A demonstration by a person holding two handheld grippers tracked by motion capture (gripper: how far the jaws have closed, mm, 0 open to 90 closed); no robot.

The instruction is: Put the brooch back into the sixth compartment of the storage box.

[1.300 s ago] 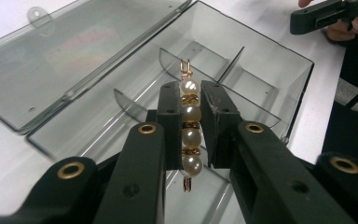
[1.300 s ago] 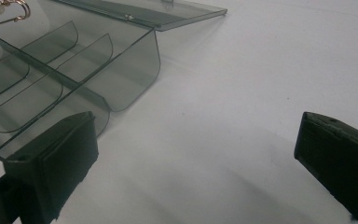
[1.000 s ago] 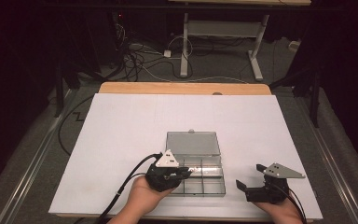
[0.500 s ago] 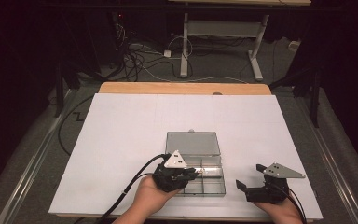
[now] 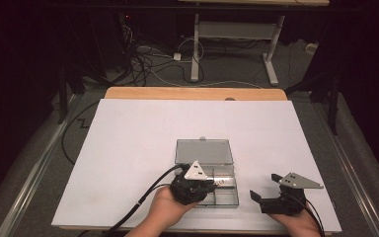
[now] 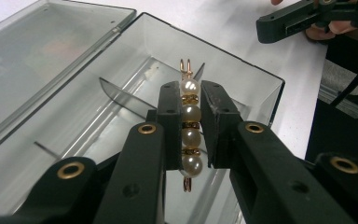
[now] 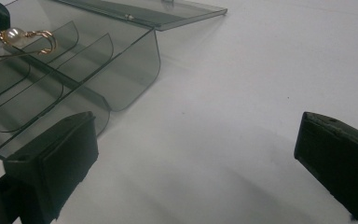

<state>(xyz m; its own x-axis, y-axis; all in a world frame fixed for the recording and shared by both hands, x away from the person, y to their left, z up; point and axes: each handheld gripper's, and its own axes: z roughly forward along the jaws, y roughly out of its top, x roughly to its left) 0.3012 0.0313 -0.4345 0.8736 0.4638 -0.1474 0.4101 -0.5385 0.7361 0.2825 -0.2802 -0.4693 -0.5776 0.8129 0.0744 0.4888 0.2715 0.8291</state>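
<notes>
A pearl clip, a row of white pearls on gold wire, is pinched between the jaws of my left gripper. It hangs over the divided compartments of a clear smoky plastic box. From above, my left gripper sits over the box, whose lid lies open behind it. My right gripper rests on the table to the right of the box, jaws wide apart and empty. The right gripper view looks between those jaws at the box wall and the clip's gold loop.
The box stands on a white sheet covering the table, near its front edge. A wooden strip runs along the far edge. Cables and a metal stand lie on the dark floor beyond. The right gripper appears beyond the box.
My left gripper has moved a little to the right over the box, still holding the clip. The right gripper has stayed where it was.
</notes>
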